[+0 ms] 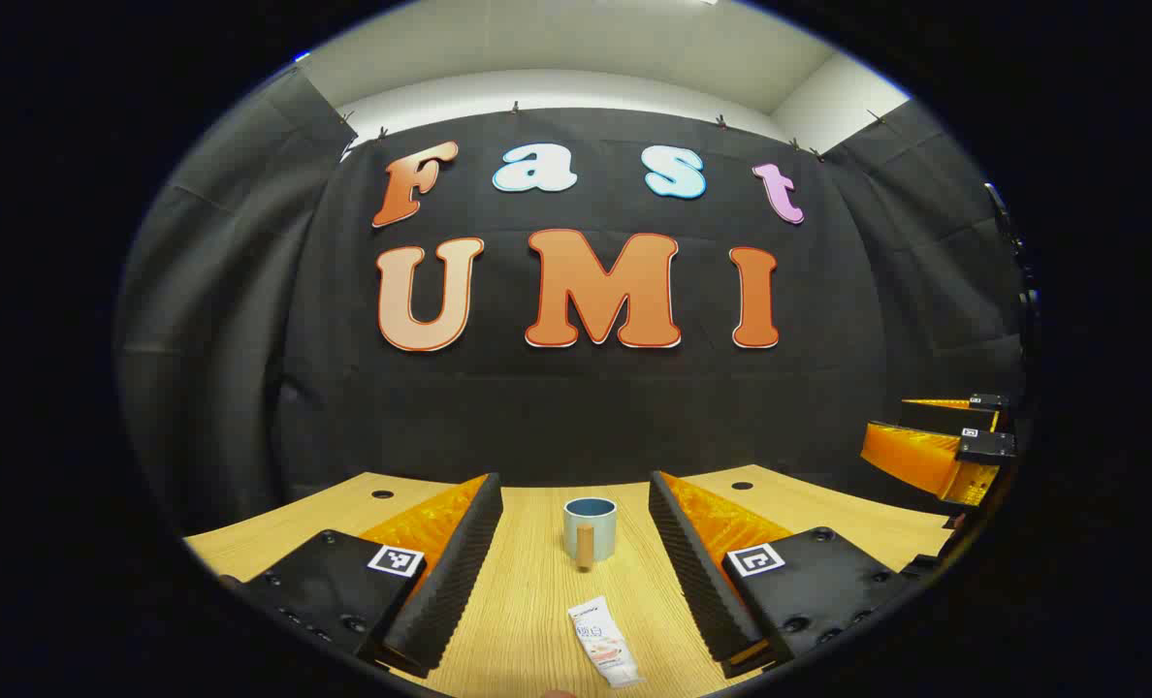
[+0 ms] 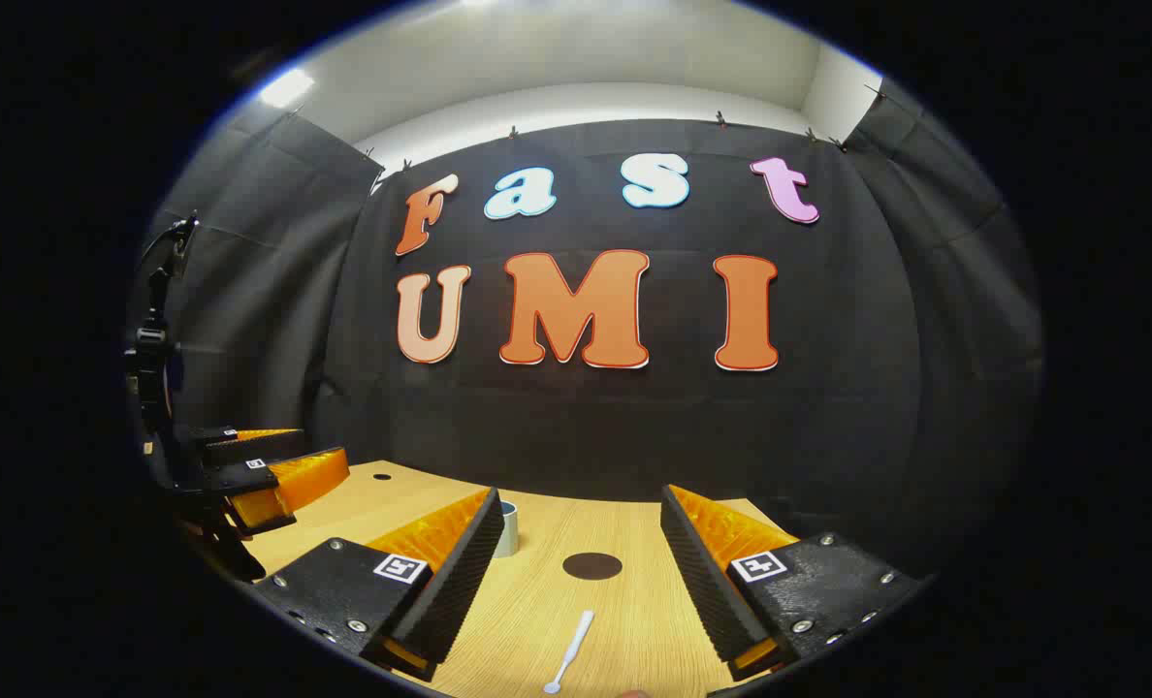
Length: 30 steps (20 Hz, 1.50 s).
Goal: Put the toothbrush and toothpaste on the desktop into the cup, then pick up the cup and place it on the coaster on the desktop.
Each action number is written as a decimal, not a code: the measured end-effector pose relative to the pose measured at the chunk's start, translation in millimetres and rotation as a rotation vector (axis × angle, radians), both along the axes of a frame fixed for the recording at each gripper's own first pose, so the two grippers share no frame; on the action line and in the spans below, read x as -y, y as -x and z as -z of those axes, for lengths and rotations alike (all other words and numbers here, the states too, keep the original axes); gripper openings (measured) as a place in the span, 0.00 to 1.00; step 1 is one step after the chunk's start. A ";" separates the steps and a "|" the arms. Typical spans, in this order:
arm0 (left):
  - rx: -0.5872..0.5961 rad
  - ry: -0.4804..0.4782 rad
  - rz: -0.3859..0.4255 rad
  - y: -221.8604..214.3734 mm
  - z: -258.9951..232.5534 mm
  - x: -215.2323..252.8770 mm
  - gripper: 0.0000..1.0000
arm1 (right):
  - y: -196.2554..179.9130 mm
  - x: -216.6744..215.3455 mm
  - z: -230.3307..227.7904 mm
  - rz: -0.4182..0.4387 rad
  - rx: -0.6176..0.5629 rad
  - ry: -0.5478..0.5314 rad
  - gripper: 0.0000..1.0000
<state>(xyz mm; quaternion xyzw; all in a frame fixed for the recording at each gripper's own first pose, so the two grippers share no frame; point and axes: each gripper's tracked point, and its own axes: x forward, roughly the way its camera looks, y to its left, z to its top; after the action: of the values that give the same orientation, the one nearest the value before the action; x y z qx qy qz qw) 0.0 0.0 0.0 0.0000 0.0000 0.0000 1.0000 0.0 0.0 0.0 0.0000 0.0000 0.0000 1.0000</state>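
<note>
A: Ribbed pads on the left gripper (image 1: 576,572) are standing wide apart, holding nothing. Toothpaste (image 1: 605,642) is lying flat on the desktop (image 1: 528,601) between the fingers, low in the left gripper view. Cup (image 1: 590,528) is sitting upright just beyond it, handle facing the camera.

B: Right side?

A: Right gripper (image 2: 576,582) is likewise gaping, nothing in it. Toothbrush (image 2: 569,651) is lying between its fingers, near the camera. Coaster (image 2: 592,565), a dark disc, is lying beyond the brush; part of the cup is peeking out behind the left-hand finger.

B: Step in hand?

A: Judging by layout: approach for first pick, nothing in the cup yet. Recommended procedure: lower the jaws until the pads are straddling the item at mid-length, then close across the narrow width, not along the length.

B: Orientation?

A: Toothpaste long axis is running roughly near-to-far, slightly diagonal; the end toward the cup leaning left. Which end has the cap: can't tell. Toothbrush long axis is also running near-to-far, near end tilting left, rounded tip nearest the camera. Both items are aligning approx. w/ the finger direction, so little wrist rotation is likely needed. Tip each upright before dropping into the cup opening.
</note>
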 end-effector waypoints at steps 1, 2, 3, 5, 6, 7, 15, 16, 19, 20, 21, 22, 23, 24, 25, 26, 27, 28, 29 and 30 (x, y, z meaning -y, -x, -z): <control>0.000 -0.003 0.003 -1.7 0.0 1.9 0.98 | 0.0 0.3 0.7 0.002 -0.001 0.005 0.98; -0.002 -0.006 0.002 -2.0 -0.4 3.3 0.98 | 0.4 0.2 1.8 0.002 -0.003 0.008 0.98; -0.003 -0.008 0.006 -3.2 0.0 5.5 0.98 | 1.0 -0.2 1.7 0.001 -0.002 0.009 0.98; -0.008 -0.014 0.008 -4.8 0.4 7.6 0.98 | 0.5 0.0 1.6 0.001 -0.001 0.010 0.98; -0.010 -0.017 0.009 -4.6 1.4 9.2 0.98 | -0.5 0.1 3.2 0.001 -0.005 0.010 0.98; -0.009 -0.021 0.010 -4.6 0.4 10.6 0.98 | -0.1 0.1 4.0 0.001 -0.009 0.008 0.98; -0.030 -0.028 0.009 -10.6 4.7 16.5 0.98 | -3.9 13.8 16.4 0.018 -0.060 -0.014 0.98; -0.038 -0.025 0.010 -11.6 6.0 17.8 0.97 | -4.9 15.1 20.5 0.017 -0.078 -0.013 0.98; -0.064 -0.018 0.012 -16.2 10.6 20.2 0.98 | -6.2 17.1 30.3 0.013 -0.118 -0.023 0.98; -0.079 -0.021 0.016 -17.1 13.8 21.9 0.98 | -7.5 17.3 34.1 0.013 -0.133 -0.021 0.98; -0.108 -0.034 0.015 -19.6 20.2 23.0 0.99 | -8.5 19.0 39.9 0.016 -0.155 -0.017 0.98; -0.144 -0.048 0.006 -23.5 28.0 20.9 0.98 | -9.3 19.4 47.0 0.016 -0.186 -0.014 0.98; -0.175 -0.058 0.008 -27.0 34.8 21.7 0.98 | -10.1 19.1 53.9 0.011 -0.214 -0.017 0.98; -0.205 -0.066 0.011 -27.3 40.2 24.7 0.99 | -11.6 17.8 58.5 0.006 -0.237 -0.025 0.98; -0.231 -0.071 0.016 -28.6 46.3 25.8 0.98 | -12.8 17.7 63.9 -0.001 -0.263 -0.035 0.98; -0.254 -0.070 0.020 -30.4 51.3 27.3 0.99 | -14.2 16.7 70.6 -0.005 -0.290 -0.043 0.98; -0.274 -0.066 0.025 -33.3 57.5 29.1 0.98 | -14.9 17.0 77.8 -0.008 -0.314 -0.051 0.98; -0.300 -0.061 0.031 -34.3 64.6 30.8 0.98 | -16.8 16.6 84.6 -0.010 -0.342 -0.058 0.98; -0.326 -0.057 0.036 -35.5 70.8 31.5 0.98 | -17.3 15.6 92.4 -0.014 -0.370 -0.067 0.98; -0.359 -0.056 0.037 -36.9 78.4 32.8 0.99 | -19.3 14.9 100.5 -0.017 -0.404 -0.076 0.98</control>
<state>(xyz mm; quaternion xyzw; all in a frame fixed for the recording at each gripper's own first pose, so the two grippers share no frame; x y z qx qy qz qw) 36.9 -32.8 -78.4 0.0278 0.1783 -0.0182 0.9834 19.3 -14.9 -100.5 0.0377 0.2006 0.0084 0.9789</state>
